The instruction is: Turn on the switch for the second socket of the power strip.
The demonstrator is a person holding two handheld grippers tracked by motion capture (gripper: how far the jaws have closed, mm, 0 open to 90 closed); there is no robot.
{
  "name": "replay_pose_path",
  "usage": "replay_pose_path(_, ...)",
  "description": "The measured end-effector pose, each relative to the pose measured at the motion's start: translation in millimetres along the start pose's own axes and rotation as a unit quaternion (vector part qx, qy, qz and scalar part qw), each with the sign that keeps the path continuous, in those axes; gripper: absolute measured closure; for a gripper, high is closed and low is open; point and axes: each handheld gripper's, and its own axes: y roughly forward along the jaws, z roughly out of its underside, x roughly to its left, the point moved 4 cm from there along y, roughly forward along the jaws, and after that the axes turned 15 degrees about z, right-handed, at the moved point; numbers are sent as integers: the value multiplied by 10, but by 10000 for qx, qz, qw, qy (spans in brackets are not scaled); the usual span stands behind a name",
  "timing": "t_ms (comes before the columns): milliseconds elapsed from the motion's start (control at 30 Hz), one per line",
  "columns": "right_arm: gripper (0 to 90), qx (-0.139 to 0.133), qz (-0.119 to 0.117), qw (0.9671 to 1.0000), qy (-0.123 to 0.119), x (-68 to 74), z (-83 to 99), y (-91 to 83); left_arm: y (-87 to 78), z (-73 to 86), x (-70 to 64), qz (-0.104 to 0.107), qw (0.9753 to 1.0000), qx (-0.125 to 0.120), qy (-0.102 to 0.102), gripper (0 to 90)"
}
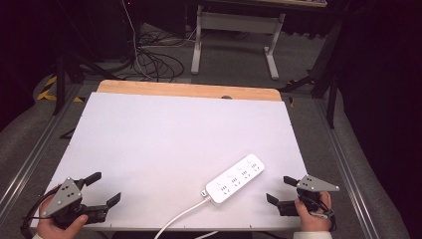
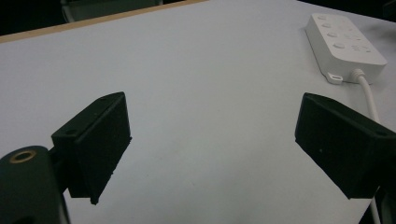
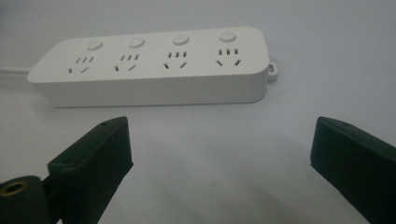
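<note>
- White power strip (image 1: 235, 179) lying flat on the white surface (image 1: 164, 144), toward the 5 o'clock part of the sheet in the high view, long axis slanted from 7 o'clock to 1 o'clock.
- Four sockets and four round buttons facing up along its top; small hanging tab at one short end, clearly seen in the right gripper view.
- White cord (image 1: 180, 217) leaving the strip's near end, curving off toward 7 o'clock and over the front edge of the surface.
- Left gripper (image 1: 98, 188) held low at the 7 o'clock corner of the surface, gripped by the person's left hand (image 1: 55, 226); fingers released and spread wide, nothing between them.
- Seen from the left gripper view: bare white sheet between the two black fingers (image 2: 95, 142), power strip (image 2: 344, 46) well apart at 1 o'clock.
- Right gripper (image 1: 281, 190) held at the 5 o'clock corner by the right hand (image 1: 313, 214), just to the 3 o'clock side of the strip's near end; fingers likewise released, wide apart, gripping nothing.
- Seen from the right gripper view: strip (image 3: 154, 67) lying broadside at 12 o'clock beyond the open fingers (image 3: 93, 163), near but not touching.
- Strip of bare wood (image 1: 189, 90) showing along the far edge of the surface at 12 o'clock.
- Beyond it on the floor, tangled dark cables (image 1: 154, 59) and a grey table frame (image 1: 234, 35).
</note>
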Motion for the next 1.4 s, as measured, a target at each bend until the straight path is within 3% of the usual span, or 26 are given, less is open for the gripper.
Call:
replay_pose_path(333,57,193,102,9998,-1,48,114,38,12,16,8,-24,9999,100,120,116)
replay_pose_path(467,63,324,11,9995,42,95,156,87,17,19,12,-21,9999,88,138,123)
replay_pose_path(667,61,-4,68,9996,-270,107,74,52,17,39,31,-3,10000,-7,-30,123)
replay_pose_path(833,62,-121,15,9989,-442,123,44,16,19,34,35,-3,10000,-52,51,121)
replay_pose_path(1400,60,-155,-40,9988,-461,143,38,14,14,28,21,-12,9999,18,117,119)
